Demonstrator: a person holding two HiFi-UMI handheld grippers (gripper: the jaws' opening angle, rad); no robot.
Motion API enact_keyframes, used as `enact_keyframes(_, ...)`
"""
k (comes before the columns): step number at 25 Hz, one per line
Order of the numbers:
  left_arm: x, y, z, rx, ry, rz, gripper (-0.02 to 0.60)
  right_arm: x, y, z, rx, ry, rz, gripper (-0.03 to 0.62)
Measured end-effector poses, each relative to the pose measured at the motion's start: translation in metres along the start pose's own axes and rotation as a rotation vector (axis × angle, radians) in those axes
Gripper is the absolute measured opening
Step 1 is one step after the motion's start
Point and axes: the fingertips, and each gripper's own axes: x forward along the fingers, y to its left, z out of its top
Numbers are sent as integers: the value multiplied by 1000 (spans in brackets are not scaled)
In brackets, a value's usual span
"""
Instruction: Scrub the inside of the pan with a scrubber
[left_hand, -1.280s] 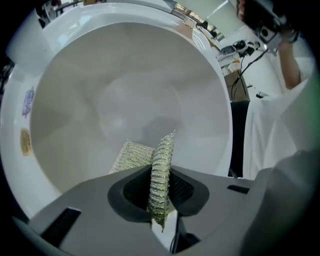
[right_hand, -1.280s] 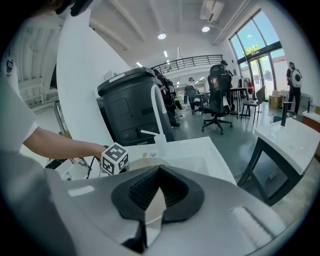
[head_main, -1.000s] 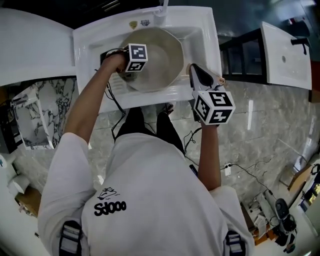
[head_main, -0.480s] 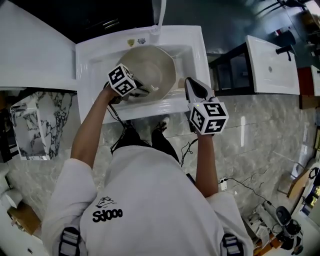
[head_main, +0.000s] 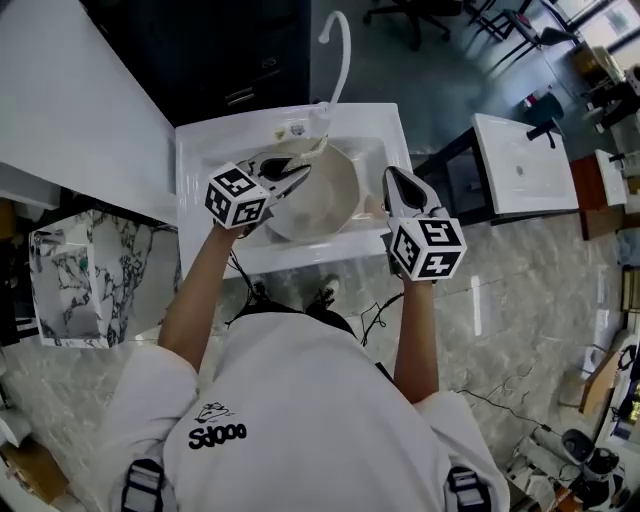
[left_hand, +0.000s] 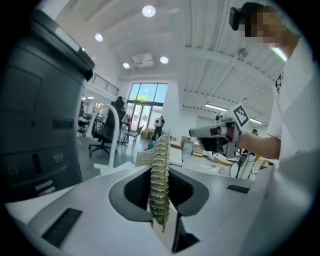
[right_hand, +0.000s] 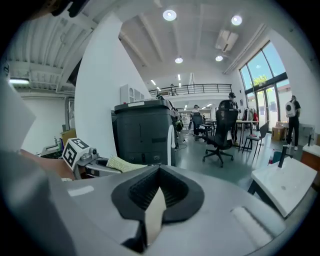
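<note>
Pan (head_main: 335, 200) fills most of sink (head_main: 190, 150); bare basin only left of it. Left tongs (head_main: 298, 172), clamped on scrubber (left_hand: 160, 180), hang over pan's left rim. Pan's middle and right side open from above. Tap (head_main: 343, 50) arches over back rim, bars approach from behind. Right tongs (head_main: 392, 182), closed on handle (head_main: 372, 205), take up sink's right edge. White worktop (head_main: 80, 100) just left of sink, open above. To right, dark frame (head_main: 455, 185) and second basin (head_main: 520, 165) near.
</note>
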Motion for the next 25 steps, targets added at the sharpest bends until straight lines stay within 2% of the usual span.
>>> enact_keyframes(3,-22,4,47,68,-115,68,63,-3,3,31,-60,-57,-1,9)
enact_keyframes(5,-36,5,74,123,-164,114,63,-3,5,49,-98,-90,0,9)
enact_keyframes(9,-62,13,111,227,-182,250,63,-5,17,80,-184,-138,12,9)
enact_keyframes(12,-81,18,131,273,-191,333,63,-7,32,100,-226,-177,30,9)
enact_keyframes(15,-96,18,143,309,-193,370,63,-7,40,114,-262,-195,26,9)
enact_keyframes(21,-120,12,176,441,-232,463,64,-2,47,127,-333,-181,7,9)
enact_keyframes(25,-129,9,191,438,-246,465,64,0,64,140,-345,-210,50,9)
